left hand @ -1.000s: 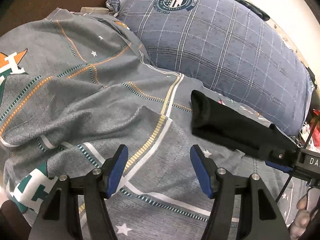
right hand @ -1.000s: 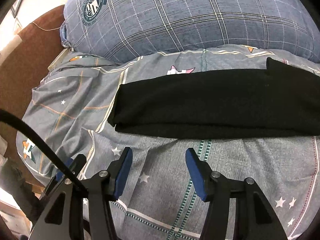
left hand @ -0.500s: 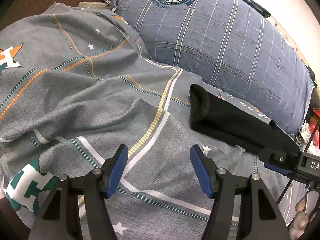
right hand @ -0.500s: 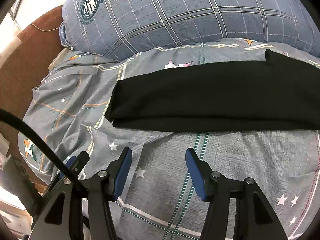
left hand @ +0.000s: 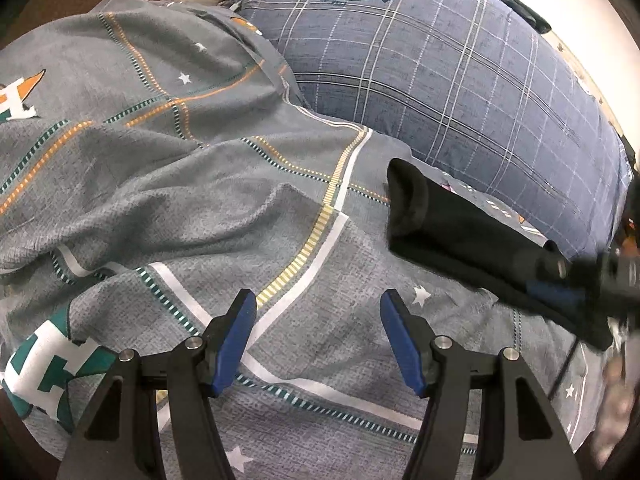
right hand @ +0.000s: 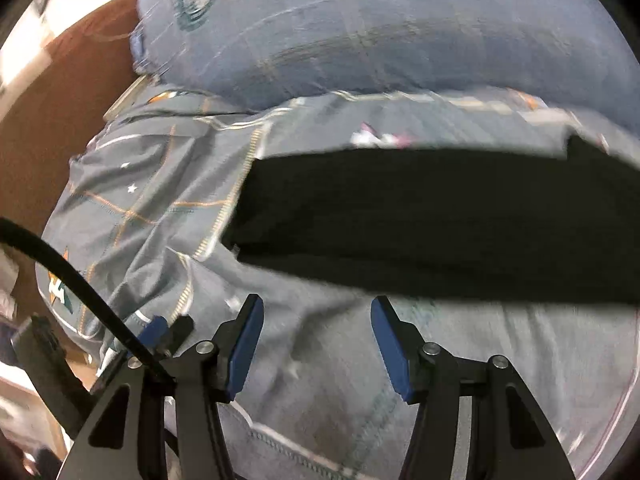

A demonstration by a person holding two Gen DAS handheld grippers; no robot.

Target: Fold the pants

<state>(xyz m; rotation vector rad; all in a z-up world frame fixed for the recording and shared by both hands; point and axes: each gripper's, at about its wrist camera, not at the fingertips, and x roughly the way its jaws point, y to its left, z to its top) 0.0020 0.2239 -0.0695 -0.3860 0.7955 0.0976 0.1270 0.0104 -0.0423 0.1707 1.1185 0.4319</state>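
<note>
Two soft things frame the black pants: a grey patterned bedsheet beneath them and a blue checked pillow just behind them. The pants lie folded into a long flat strip on the sheet, the near end rounded and slightly lifted, the far long edge close to the pillow. A brown headboard stands to the left of the pillow. A black cable crosses the lower left of the right wrist view, in front of the sheet.

The left gripper hangs over bare sheet to the left of the pants' end, jaws spread wide, holding nothing and touching nothing. The right gripper hangs over the sheet just before the strip's near long edge, jaws equally wide and empty. In the left view it shows beside the pants, blurred.

Compared with half a second ago, the right view is smeared with motion and the pants sit lower in it, nearer the blue fingertips. The left view has changed little, and both pairs of jaws keep the same spread.
</note>
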